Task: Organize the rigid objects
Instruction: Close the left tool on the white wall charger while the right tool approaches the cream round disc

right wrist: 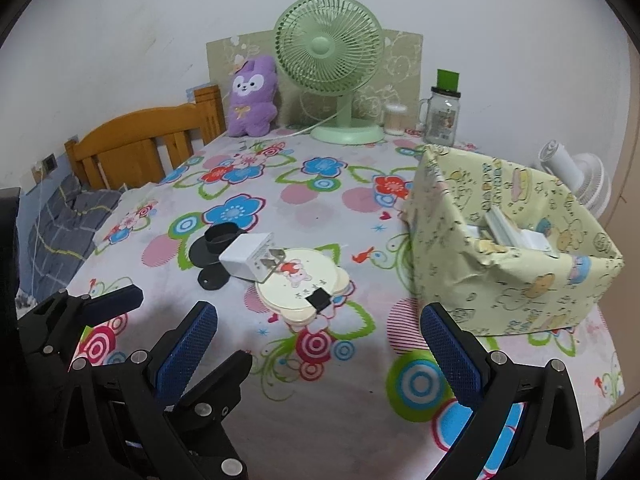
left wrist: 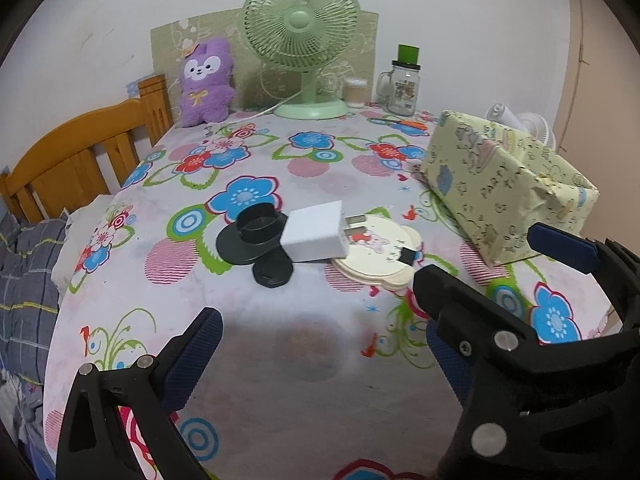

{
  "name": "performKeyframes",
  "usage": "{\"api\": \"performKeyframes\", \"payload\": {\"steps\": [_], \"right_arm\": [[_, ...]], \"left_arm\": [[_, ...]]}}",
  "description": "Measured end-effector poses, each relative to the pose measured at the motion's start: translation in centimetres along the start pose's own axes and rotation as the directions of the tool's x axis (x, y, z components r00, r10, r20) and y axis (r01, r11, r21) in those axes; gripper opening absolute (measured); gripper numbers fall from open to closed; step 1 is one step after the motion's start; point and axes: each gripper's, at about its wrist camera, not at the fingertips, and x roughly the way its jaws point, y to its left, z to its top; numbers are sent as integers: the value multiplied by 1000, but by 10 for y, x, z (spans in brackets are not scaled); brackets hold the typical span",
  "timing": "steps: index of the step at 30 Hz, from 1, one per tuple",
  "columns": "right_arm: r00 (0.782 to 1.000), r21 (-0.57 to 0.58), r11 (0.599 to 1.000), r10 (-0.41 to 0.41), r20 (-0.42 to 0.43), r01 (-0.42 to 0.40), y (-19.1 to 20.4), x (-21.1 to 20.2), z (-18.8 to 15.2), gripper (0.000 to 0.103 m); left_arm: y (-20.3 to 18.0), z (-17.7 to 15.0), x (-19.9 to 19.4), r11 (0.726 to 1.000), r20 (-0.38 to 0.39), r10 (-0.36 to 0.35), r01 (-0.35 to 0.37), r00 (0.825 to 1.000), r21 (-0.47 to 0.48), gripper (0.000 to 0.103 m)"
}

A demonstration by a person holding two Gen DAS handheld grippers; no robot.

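Note:
A white charger plug lies across a black round stand and a cream bear-shaped disc in the middle of the flowered table. A small black piece rests on the disc. To the right stands an open box wrapped in pale yellow patterned paper, with white items inside. My left gripper is open and empty, a little short of the pile. My right gripper is open and empty, beside the box's near corner.
A green desk fan, a purple plush, a swab tub and a glass jar mug line the far edge. A wooden headboard and bedding lie left. A white fan sits behind the box.

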Motion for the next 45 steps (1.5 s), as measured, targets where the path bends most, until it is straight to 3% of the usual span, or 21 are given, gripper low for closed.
{"api": "performKeyframes", "payload": {"steps": [13,29,38,45], "right_arm": [[998,11,999,31,-47,-30,7,29,9,94],[993,81,997,3,-116,7,-11,62,23,71],[990,89,994,-47,-130,59,-17,70,26,70],[991,113,992,-42,-125,57,-20,72,28,70]], "left_arm": [[12,10,24,1000,-27,19,-19,999,-15,102],[7,30,53,999,-46,-24,23,999,-25,97],[3,37,68,1000,-62,-13,12,998,-6,85],[4,41,69,999,-55,-36,36,998,-4,56]]}}
